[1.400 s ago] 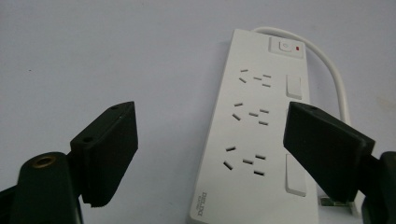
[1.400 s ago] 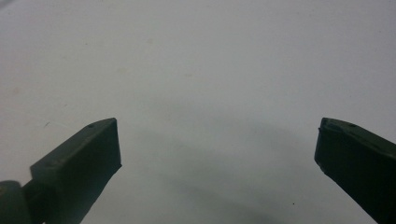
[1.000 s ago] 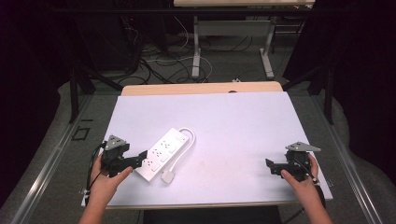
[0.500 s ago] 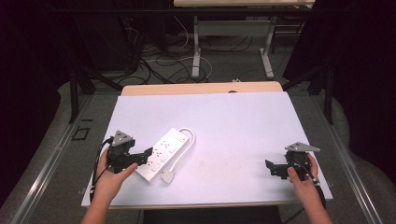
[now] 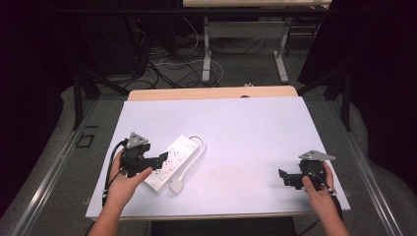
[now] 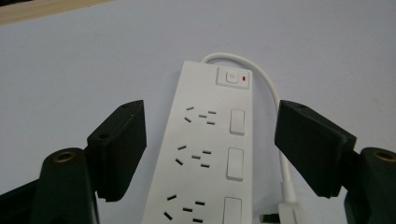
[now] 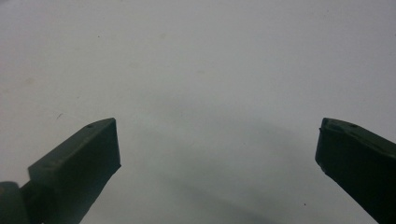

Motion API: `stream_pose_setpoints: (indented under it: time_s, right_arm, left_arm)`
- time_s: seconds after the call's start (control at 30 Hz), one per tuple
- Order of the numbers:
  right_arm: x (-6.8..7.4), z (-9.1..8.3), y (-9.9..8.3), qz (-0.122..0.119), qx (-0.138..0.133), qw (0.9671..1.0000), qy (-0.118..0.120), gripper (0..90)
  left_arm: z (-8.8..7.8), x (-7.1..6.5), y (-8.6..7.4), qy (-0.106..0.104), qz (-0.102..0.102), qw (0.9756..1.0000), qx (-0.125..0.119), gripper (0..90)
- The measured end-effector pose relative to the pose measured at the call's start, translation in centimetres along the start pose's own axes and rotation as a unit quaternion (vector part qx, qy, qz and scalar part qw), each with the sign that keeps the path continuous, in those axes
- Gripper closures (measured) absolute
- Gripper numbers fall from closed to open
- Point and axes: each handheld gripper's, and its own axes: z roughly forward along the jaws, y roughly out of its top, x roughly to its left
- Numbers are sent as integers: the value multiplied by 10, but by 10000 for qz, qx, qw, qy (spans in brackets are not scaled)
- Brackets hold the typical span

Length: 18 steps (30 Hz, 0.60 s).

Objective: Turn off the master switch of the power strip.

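A white power strip [image 5: 173, 161] lies at an angle on the white table top [image 5: 246, 132], left of the middle, with its cable [image 5: 199, 142] looped round the far end and its plug [image 5: 176, 186] lying beside the near end. My left gripper [image 5: 158, 162] hovers over the strip's near half. In the left gripper view its jaws stand open on either side of the power strip [image 6: 212, 149], with a gap at each side, and the strip's switch [image 6: 232, 77] sits at the far end. My right gripper [image 5: 284, 177] rests near the table's right front, open with nothing between its jaws [image 7: 217, 126].
A wooden strip [image 5: 211, 93] runs along the table's far edge. Beyond it are desk legs [image 5: 206, 49] and loose cables on the floor. Metal rails [image 5: 54, 167] flank the table on both sides.
My left gripper has moved right and a little up, from beside the strip's near left end to over it. The right gripper has stayed put.
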Motion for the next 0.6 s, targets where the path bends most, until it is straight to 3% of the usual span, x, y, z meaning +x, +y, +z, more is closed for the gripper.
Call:
stream_pose_setpoints:
  time_s: [0.6]
  right_arm:
    - [2,2,-1,-88,76,9999,45,0]
  left_arm:
    - [12,-12,21,-166,111,9998,53,326]
